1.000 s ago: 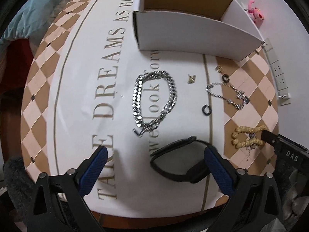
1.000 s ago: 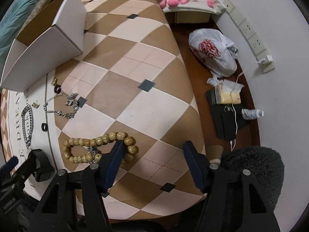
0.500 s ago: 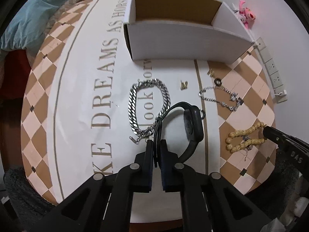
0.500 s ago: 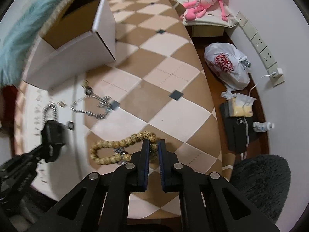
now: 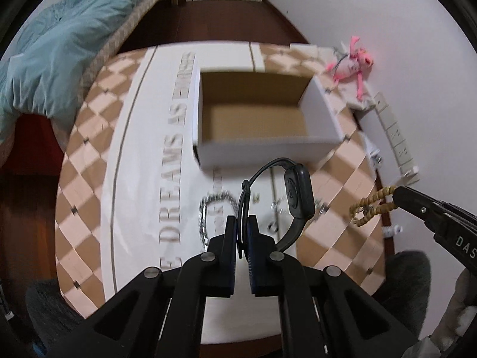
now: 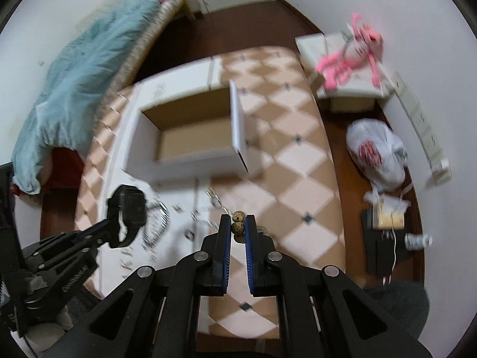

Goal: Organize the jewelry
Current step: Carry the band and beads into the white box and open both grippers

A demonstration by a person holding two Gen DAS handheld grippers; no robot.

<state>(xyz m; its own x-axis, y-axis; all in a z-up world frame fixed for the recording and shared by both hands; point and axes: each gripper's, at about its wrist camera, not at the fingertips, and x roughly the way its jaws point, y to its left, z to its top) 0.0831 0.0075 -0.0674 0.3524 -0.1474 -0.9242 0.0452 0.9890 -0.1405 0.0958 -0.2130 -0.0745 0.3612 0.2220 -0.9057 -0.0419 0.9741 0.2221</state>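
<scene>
Left wrist view shows your left gripper point(image 5: 244, 223) clamped on the strap of the black watch point(image 5: 296, 191); the strap loops up out of the jaws and the watch body hangs just to the right of them, lifted clear of the table point(image 5: 89, 179); the open cardboard box point(image 5: 268, 146) lies straight ahead of that gripper, its long side running across your line of travel, its near wall facing you and its brown floor bare as far as you can see; right wrist view shows your right gripper point(image 6: 238, 226) closed on the wooden bead bracelet point(image 6: 238, 222), two beads pinched between the pads and the rest hanging below, mostly hidden; in the left view the same beads dangle from that gripper's tip, off to the right of the watch; from the right gripper the box sits ahead and to the left, so your left gripper looks the nearer and better lined up; you likely need to carry the watch forward over the near wall before you let go, then bring the beads across from the right; a silver chain point(image 5: 214, 203) and small pieces rest blurred on the table beneath the watch
</scene>
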